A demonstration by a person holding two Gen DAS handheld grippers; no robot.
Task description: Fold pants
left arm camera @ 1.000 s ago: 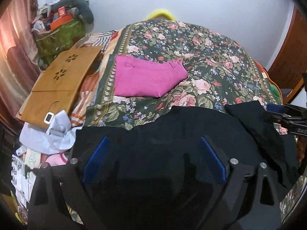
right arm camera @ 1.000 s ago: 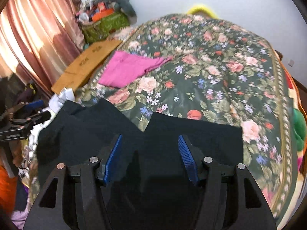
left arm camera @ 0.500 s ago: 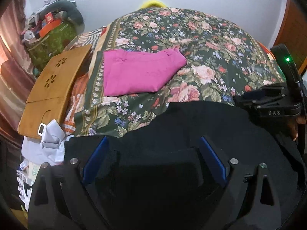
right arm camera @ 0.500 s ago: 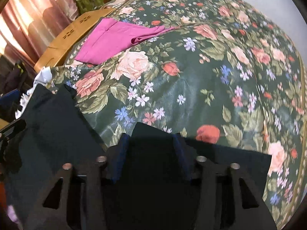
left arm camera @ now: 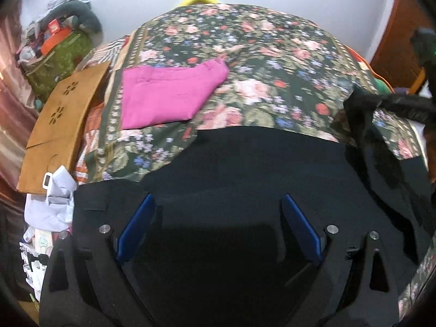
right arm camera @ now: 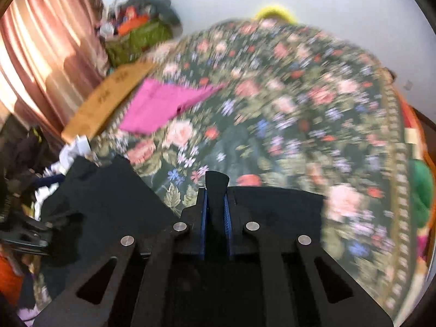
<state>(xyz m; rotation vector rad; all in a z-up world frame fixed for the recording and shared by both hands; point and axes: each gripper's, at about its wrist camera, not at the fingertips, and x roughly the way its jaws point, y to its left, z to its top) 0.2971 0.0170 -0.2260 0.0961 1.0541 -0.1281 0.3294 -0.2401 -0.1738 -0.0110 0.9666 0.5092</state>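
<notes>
Black pants (left arm camera: 259, 163) lie spread on the near edge of a floral bedspread (left arm camera: 272, 62). My left gripper (left arm camera: 216, 204) is open, its blue pads wide apart just above the cloth, holding nothing. In the right wrist view the pants (right arm camera: 109, 190) lie below my right gripper (right arm camera: 215, 190), which is shut on a pinched fold of the black pants that sticks up between the pads. The right gripper also shows at the right edge of the left wrist view (left arm camera: 403, 106), lifting a black corner.
Folded pink pants (left arm camera: 166, 95) lie farther up the bed on the left. A brown perforated board (left arm camera: 62, 122) and white cloth (left arm camera: 54, 199) lie off the bed's left side. A cluttered green bag (left arm camera: 60, 54) stands by the wall. A curtain (right arm camera: 41, 54) hangs at left.
My right gripper has closed on a fold of the black pants and lifted it; that view is now blurred by motion. My left gripper stays open over the cloth.
</notes>
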